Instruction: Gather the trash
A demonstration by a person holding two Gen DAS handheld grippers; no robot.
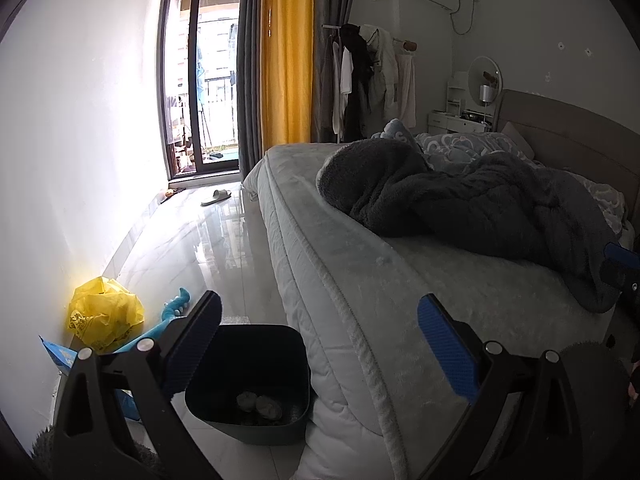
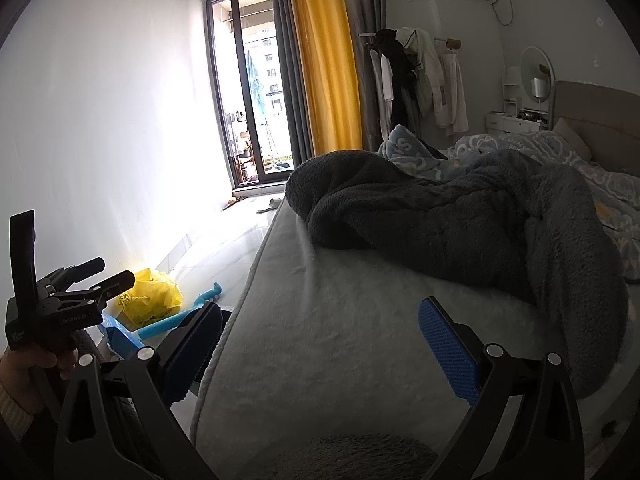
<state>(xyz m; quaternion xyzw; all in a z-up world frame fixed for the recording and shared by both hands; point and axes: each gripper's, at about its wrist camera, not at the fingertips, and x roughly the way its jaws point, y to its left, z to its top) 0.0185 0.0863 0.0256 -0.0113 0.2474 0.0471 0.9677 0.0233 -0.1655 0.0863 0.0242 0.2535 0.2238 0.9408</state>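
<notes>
1. Two handheld grippers, both with blue-padded fingers spread wide and nothing between them: left gripper [image 1: 320, 344] above the floor beside the bed, right gripper [image 2: 320, 344] over the mattress top.
2. Square dark plastic waste bin [image 1: 250, 376] on the glossy white tile floor [image 1: 192, 248], touching or just beside the edge of the pale grey quilted mattress [image 1: 320, 280]. Inside, two small grey crumpled wads [image 1: 259, 403] on the bottom.
3. Still loose near the white wall, left of the bin: crumpled yellow plastic bag [image 1: 105, 313], light blue flat paper packet [image 1: 60, 354], and a turquoise toy-like piece with a notched end [image 1: 172, 316]. Unclear whether that last one counts as trash.
4. Likely step: between pickups, some rubbish already binned, more waiting. Probable next move: left gripper swung toward the yellow bag, lowered over a raised fold, closed on it, then carried over the bin mouth. Thin film, so a pinch on bunched material looks safer than on a flat edge.
5. Hidden or hard to read: bin's near rim behind the left finger; blue packet cut by the gripper body; anything under the rumpled dark grey fleece blanket [image 2: 460, 216]; small objects by the balcony door too tiny to identify, apart from one pale slipper [image 1: 216, 197].
</notes>
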